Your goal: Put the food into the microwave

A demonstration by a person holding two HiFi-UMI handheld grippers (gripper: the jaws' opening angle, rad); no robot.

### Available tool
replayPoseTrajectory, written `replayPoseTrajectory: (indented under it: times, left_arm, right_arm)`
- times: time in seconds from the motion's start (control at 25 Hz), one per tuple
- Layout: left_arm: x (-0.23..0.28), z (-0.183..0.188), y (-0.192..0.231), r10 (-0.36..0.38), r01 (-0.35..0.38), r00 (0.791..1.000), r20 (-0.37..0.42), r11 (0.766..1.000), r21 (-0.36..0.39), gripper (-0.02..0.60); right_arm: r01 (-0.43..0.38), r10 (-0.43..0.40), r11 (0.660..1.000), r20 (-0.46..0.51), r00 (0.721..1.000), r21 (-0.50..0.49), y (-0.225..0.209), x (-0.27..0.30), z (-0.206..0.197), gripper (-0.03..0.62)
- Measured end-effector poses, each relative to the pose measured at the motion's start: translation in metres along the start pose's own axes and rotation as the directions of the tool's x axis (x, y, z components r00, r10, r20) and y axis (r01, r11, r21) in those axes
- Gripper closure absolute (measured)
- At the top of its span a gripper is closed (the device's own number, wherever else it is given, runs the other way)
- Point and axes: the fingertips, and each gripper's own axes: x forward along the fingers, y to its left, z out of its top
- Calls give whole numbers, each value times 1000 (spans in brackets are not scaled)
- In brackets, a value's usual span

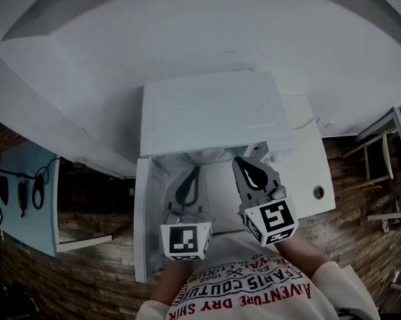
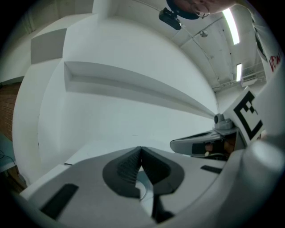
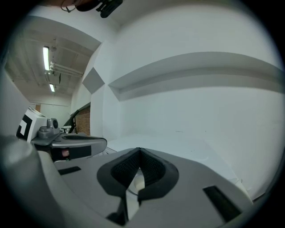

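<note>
Microwave (image 1: 209, 113) standing open, both tools pointing into its mouth.
Door (image 1: 142, 217) is hanging open at left; a pale round shape (image 1: 207, 156) is showing inside the cavity, food not distinguishable. Left tool (image 1: 192, 171) and right tool (image 1: 242, 162) are both pinching fully closed, gripping nothing discernible.
</note>
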Motion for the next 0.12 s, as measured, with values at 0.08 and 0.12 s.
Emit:
replayPoseTrajectory:
  times: [0.08,0.12]
  left_arm:
    - [2,-2,-2,-9,9,1000,-3,1000,2,578]
    - [4,-4,-3,-13,13,1000,-4,1000,3,578]
  right_arm:
    - [-1,1,1000,-5,1000,-6,-1,1,-2,583]
    - [-2,1,1000,-7,1000,-8,-2,1,-2,583]
